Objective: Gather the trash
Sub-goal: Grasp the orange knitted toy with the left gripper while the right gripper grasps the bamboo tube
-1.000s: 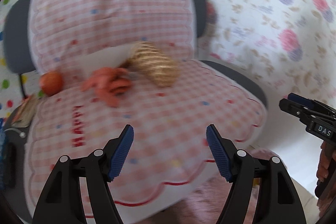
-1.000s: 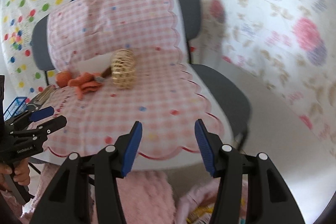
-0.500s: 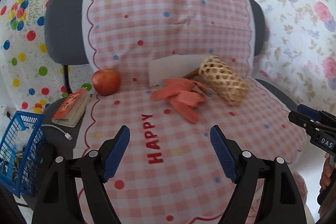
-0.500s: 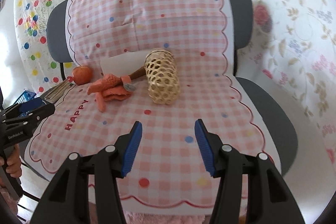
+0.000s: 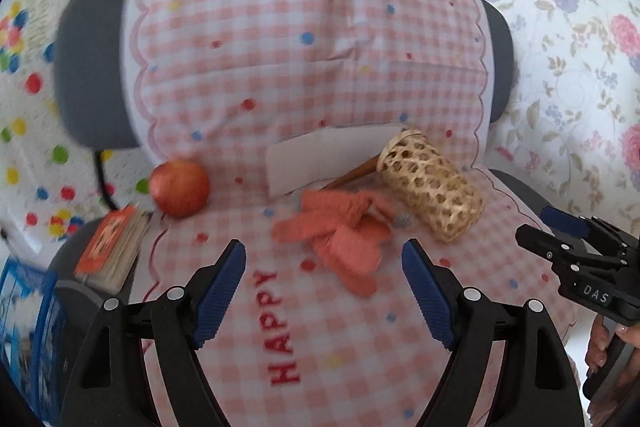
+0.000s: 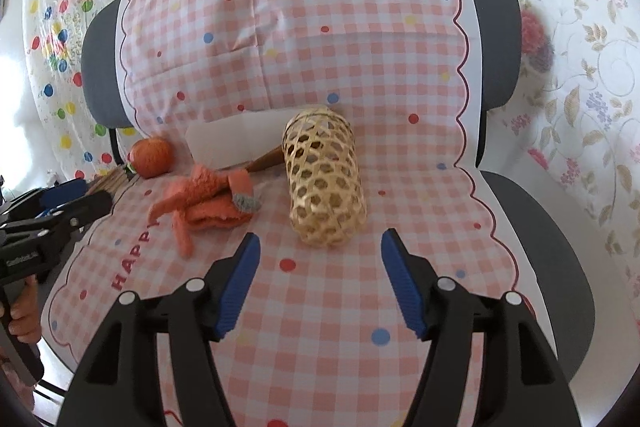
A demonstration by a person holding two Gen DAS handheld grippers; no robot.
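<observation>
On a chair seat covered by a pink checked cloth point(image 5: 360, 347) point(image 6: 320, 307) lie a woven bamboo tube point(image 5: 430, 185) point(image 6: 322, 179) on its side, a crumpled orange cloth point(image 5: 340, 231) point(image 6: 204, 197), a white card point(image 5: 316, 159) point(image 6: 236, 141), a brown stick point(image 5: 352, 175) point(image 6: 266, 161) and an orange-red fruit point(image 5: 180, 187) point(image 6: 152, 157). My left gripper point(image 5: 324, 291) is open and empty, just in front of the orange cloth. My right gripper point(image 6: 320, 279) is open and empty, just in front of the bamboo tube.
A small orange book point(image 5: 114, 247) lies at the seat's left edge. A blue wire basket point(image 5: 28, 327) stands lower left. The right gripper shows at the right in the left wrist view point(image 5: 580, 259); the left gripper shows at the left in the right wrist view point(image 6: 48, 223). Patterned sheets hang behind.
Both grippers have moved up and in toward the seat; the objects now look larger and closer. Both stay open and empty.
</observation>
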